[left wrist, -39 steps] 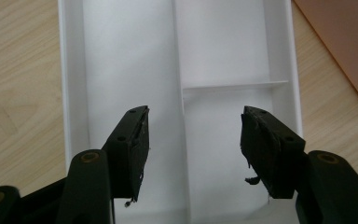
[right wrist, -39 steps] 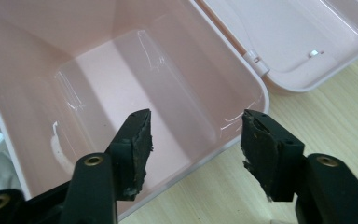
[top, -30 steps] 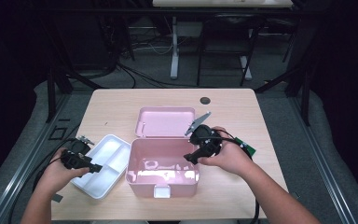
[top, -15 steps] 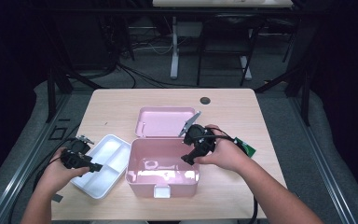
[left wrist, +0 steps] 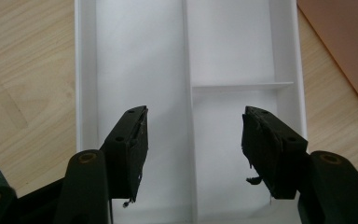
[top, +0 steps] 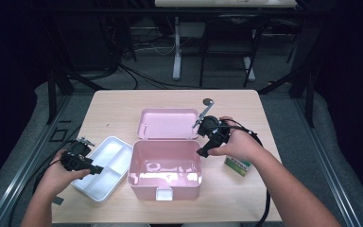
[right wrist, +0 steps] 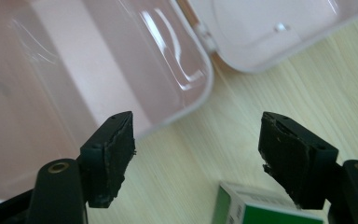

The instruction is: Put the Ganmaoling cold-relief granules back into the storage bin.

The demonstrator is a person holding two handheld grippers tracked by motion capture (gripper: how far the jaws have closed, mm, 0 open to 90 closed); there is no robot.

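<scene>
Your right gripper (top: 201, 152) has moved off the open pink plastic box (top: 165, 165), jaws just opening, empty, above the green-and-white carton (top: 237, 165); your left gripper (top: 100, 168) hovers wide over the white divided tray (top: 105, 166).

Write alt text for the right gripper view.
Open black tongs hover empty above a wooden table, straddling the corner of an open pink box. A green and white carton lies below, and the box's lid lies flat beyond.
</scene>
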